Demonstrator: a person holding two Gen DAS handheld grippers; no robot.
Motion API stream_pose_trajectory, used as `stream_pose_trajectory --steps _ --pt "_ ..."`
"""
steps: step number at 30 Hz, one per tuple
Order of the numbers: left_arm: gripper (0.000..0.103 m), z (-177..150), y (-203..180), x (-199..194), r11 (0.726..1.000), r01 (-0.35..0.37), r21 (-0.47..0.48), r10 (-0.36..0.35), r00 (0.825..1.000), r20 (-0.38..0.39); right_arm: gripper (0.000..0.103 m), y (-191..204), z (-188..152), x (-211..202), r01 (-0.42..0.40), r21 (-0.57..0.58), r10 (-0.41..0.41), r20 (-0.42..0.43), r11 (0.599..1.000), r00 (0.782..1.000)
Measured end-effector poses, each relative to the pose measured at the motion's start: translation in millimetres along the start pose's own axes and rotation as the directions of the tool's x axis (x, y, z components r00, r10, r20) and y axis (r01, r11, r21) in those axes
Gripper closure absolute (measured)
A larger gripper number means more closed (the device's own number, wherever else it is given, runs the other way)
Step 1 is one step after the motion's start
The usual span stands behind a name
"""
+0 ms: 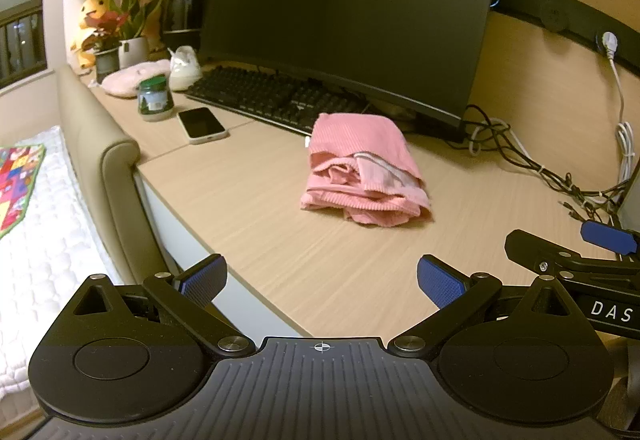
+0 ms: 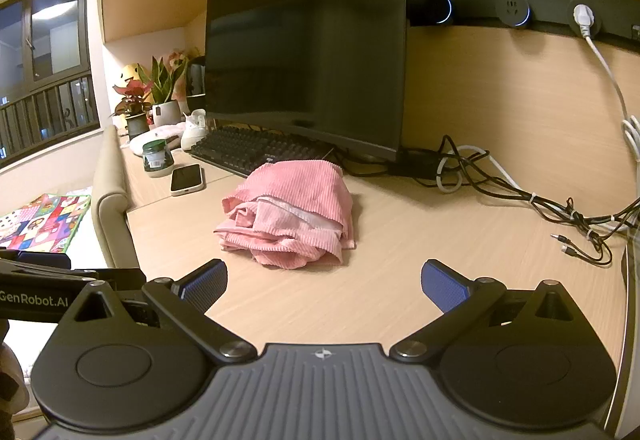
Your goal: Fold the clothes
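Left wrist view. Left gripper [image 1: 322, 280] held low over the near edge of the desk [image 1: 248, 208], jaws spread wide, nothing between the blue pads [image 1: 204, 278]. Pink garment [image 1: 362, 168] lies ahead in the middle of the desk, well apart from the fingers, its far end just in front of the keyboard [image 1: 272, 96] and monitor [image 1: 344, 16]. It sits as a compact bundle: a smooth ribbed layer across the top, rumpled layers and a paler lining showing at the near end. Part of the right gripper [image 1: 572, 260] pokes in at the right edge. Phone [image 1: 202, 124] and green jar [image 1: 155, 98] off to the left.

Right wrist view. Here the right gripper is seen full on, jaws likewise wide, empty, above bare desk short of the cloth. Garment a little left of centre; loose cables [image 2: 520, 196] trail to the right.

Judgement: bundle looks roughly folded, though the near end is untidy. Neither gripper touches it. Either folding is finished and hands are clear, or tidying remains; cannot tell which.
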State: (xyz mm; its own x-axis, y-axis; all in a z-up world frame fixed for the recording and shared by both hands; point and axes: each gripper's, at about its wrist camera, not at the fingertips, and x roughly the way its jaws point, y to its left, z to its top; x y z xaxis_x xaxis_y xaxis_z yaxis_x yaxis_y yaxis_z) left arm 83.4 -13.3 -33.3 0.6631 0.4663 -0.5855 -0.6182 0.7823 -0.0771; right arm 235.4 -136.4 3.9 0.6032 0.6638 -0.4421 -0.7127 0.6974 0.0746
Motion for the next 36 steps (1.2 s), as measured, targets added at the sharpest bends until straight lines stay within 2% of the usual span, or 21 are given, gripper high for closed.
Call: stream_pose_trajectory --steps 23,33,36 --pt "0.000 1 2 3 1.000 0.015 -0.013 -0.015 1.000 -0.007 0.000 2 3 2 0.021 -0.025 -0.021 -0.011 0.999 1.000" --pt "0.000 -3 9 19 0.997 0.059 -0.052 -0.063 0.995 -0.076 0.000 4 0 10 0.039 -0.032 -0.041 -0.052 0.999 0.998" --pt "0.000 -4 14 22 0.995 0.071 -0.068 -0.076 0.994 -0.074 0.000 5 0 13 0.035 -0.026 -0.037 -0.065 0.999 0.997"
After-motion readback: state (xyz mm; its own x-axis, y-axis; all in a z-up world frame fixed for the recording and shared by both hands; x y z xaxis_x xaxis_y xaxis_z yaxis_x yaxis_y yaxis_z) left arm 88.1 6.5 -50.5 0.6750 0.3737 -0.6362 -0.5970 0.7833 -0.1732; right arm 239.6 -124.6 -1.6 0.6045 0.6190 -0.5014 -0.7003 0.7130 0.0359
